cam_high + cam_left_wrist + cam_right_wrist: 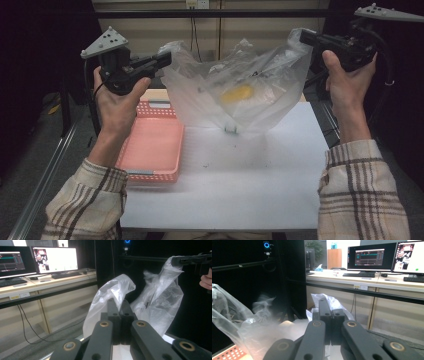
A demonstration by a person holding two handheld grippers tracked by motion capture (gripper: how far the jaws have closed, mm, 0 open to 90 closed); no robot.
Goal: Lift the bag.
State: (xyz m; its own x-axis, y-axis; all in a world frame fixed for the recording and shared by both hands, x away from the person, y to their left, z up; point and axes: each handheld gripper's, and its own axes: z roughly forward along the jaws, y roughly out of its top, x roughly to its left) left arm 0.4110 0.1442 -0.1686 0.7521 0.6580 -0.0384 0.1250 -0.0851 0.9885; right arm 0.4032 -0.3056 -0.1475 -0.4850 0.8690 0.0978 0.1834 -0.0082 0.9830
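Note:
A clear plastic bag hangs stretched between my two grippers above the white table. Something yellow lies inside it among other pale contents I cannot make out. My left gripper is shut on the bag's left top edge. My right gripper is shut on its right top edge, a little higher. In the left gripper view the jaws pinch crumpled plastic, and the other gripper holds the far edge. In the right gripper view the jaws clamp plastic, and the bag sags at the left.
A pink perforated basket sits on the table's left side, below the left hand, and its corner also appears in the right gripper view. The bag's lowest point hangs at the table's far middle. Desks with monitors stand beyond.

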